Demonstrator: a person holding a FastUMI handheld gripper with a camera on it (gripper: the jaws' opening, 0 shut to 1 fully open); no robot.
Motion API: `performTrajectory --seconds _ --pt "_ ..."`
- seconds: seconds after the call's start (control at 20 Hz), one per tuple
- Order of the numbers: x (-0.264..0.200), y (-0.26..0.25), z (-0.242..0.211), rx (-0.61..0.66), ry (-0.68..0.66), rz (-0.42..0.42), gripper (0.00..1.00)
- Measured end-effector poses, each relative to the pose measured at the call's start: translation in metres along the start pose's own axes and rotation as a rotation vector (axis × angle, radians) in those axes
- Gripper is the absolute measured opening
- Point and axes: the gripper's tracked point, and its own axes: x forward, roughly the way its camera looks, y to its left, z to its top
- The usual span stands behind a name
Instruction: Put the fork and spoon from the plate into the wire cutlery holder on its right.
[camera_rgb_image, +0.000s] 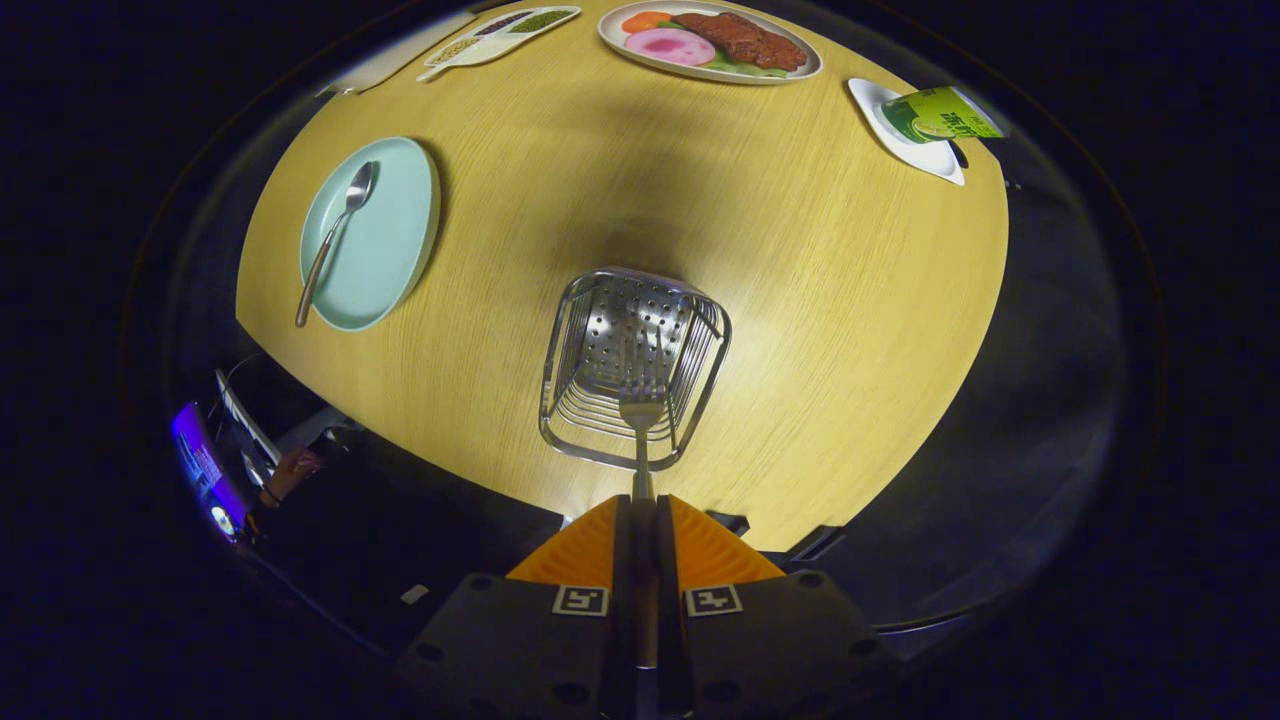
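The gripper (641, 500) has its two fingers pressed together on the handle of the fork (641, 440), which points forward with its tines over the open top of the wire cutlery holder (632, 365), just ahead of the fingertips. The holder stands upright on the wooden table (800, 300).

Well to the left, the spoon (335, 235) lies across the pale green plate (375, 235), bowl end farther away.

Beyond these are a plate of food (710, 40), a divided tray (500, 35) and a green cup (935, 113) tipped on a white saucer (935, 157).

The risk, as I judge it, is release while the tines sit over the near rim: the fork could catch the wire, tip outward, or knock the light holder over.

The cup carries writing, too small to read.
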Motion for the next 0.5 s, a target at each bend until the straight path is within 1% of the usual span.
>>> performTrajectory --seconds 0.05,0.15,0.2,0.25,0.35,0.4,0.5 --pt "0.001 -0.001 0.0 0.005 -0.002 -0.001 0.16" --pt "0.0 -0.005 0.0 0.005 -0.015 -0.012 0.17" --pt "-0.001 -0.007 0.003 0.006 -0.037 -0.019 0.19" --pt "-0.003 -0.008 0.005 0.008 -0.073 -0.025 0.34" --pt "-0.014 -0.006 0.015 0.024 -0.194 -0.024 0.51" --pt "-0.021 -0.004 0.017 0.041 -0.26 -0.031 0.5" --pt "-0.041 -0.001 0.02 0.056 -0.393 -0.07 0.5"
